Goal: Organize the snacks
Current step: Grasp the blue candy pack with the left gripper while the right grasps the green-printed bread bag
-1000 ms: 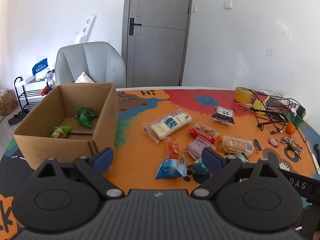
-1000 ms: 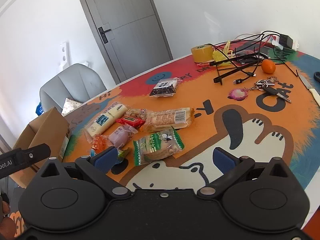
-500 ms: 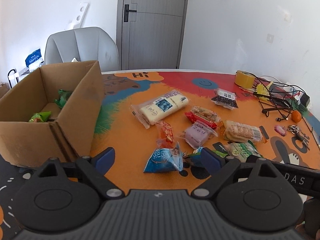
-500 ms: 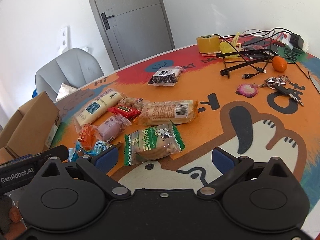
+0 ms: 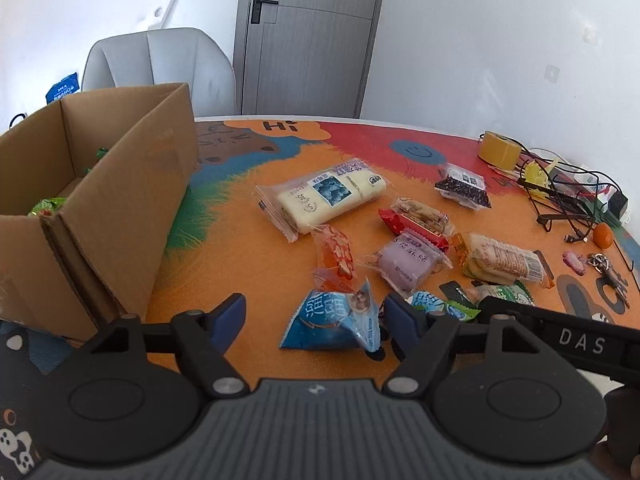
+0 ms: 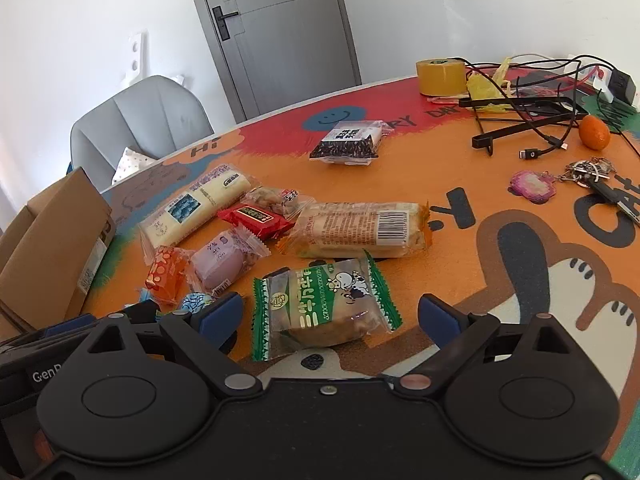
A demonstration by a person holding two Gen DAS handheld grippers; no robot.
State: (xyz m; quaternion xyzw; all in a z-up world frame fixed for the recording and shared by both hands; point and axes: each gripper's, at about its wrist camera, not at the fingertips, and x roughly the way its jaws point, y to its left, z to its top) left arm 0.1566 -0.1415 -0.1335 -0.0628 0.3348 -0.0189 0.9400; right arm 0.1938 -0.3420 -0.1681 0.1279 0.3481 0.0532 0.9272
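Where snacks crowd close, both grippers spread wide: left gripper (image 5: 316,316) around blue packet (image 5: 334,322), right gripper (image 6: 330,316) around green packet (image 6: 324,300)

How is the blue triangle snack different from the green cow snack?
The blue triangle snack is puffed into a pyramid; the green cow snack lies flat and rectangular. The blue one is opaque; the green one has a clear window showing a cake. The blue one sits between the left gripper's open fingers, the green between the right gripper's. Both rest unheld on the table.

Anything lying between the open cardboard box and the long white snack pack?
Nothing; in the left wrist view only bare orange and green mat separates the cardboard box from the long white snack pack.
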